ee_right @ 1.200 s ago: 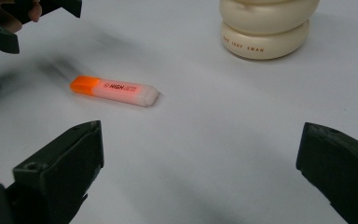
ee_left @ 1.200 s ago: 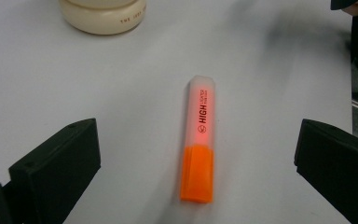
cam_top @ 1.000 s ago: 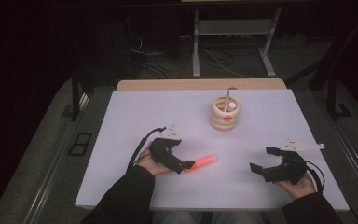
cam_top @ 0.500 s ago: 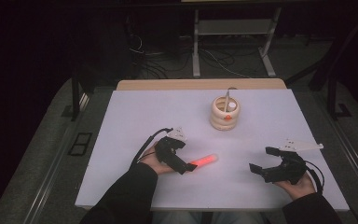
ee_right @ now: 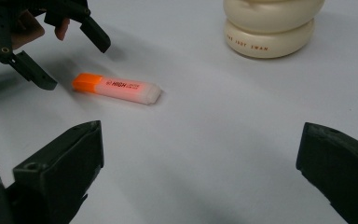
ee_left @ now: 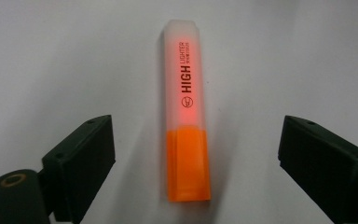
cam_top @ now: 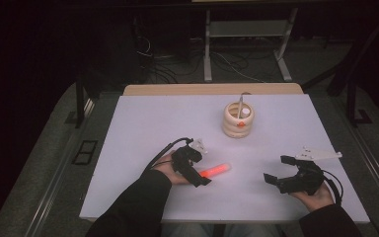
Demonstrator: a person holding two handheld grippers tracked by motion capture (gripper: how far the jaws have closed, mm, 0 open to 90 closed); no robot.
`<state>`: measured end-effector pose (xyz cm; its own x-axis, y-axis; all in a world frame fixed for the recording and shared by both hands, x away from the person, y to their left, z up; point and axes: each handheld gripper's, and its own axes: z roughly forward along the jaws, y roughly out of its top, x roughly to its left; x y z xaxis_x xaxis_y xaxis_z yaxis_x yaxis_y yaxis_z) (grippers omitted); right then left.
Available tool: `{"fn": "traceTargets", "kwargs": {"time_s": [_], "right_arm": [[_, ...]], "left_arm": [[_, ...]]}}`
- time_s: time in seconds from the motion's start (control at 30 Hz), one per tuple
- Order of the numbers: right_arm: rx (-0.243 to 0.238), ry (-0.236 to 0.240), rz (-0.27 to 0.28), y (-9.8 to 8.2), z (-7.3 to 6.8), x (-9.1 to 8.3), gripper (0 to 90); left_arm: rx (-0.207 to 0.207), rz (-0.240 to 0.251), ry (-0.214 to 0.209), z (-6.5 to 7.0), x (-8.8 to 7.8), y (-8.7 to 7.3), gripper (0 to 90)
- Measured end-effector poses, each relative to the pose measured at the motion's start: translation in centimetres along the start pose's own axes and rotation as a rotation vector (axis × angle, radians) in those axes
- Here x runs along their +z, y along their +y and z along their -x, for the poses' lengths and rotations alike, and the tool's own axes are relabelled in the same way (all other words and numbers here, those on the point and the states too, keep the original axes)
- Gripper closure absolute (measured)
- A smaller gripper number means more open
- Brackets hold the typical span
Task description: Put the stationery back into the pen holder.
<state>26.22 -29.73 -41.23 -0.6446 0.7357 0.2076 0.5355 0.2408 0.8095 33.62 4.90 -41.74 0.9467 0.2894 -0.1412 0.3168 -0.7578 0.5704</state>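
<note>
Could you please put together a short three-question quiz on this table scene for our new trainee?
1. True or false: the left gripper already clamps the highlighter.
2. Which end of the highlighter lies nearer the left gripper: the orange end or the frosted cap?
3. What stands farther back on the table: A) a cream ringed holder, B) a book, C) a plate?

Key: 1 false, the jaws stand apart on either side, though they have just been closing; 2 the orange end; 3 A.
</note>
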Motion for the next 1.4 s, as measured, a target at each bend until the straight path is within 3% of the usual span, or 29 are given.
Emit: {"fn": "traceTargets", "kwargs": {"time_s": [0.23, 0.37, 0.5, 0.73, 1.1, 1.4], "right_arm": [[0.001, 0.001, -0.003, 0.0, 0.0, 0.0, 0.3], [0.001, 0.002, -0.003, 0.0, 0.0, 0.1, 0.3], [0.0, 0.002, -0.002, 0.0, 0.0, 0.0, 0.3], [0.0, 0.006, -0.005, 0.0, -0.1, 0.1, 0.3], [0.0, 0.005, -0.004, 0.0, -0.1, 0.1, 0.3], [-0.007, 0.009, -0.006, 0.0, 0.0, 0.1, 0.3]], "left_arm": [[0.028, -0.067, -0.002, 0.1, 0.6, 0.4, 16.7], [0.073, -0.103, 0.002, -0.1, 0.9, 0.6, 21.6], [0.09, -0.135, -0.002, -0.1, 1.1, 0.8, 28.1], [0.085, -0.153, -0.001, -0.2, 1.4, 1.0, 37.8], [0.158, -0.196, 0.034, -0.2, 1.4, 1.1, 56.2], [0.176, -0.197, 0.062, 0.0, 1.5, 1.1, 65.7]]}}
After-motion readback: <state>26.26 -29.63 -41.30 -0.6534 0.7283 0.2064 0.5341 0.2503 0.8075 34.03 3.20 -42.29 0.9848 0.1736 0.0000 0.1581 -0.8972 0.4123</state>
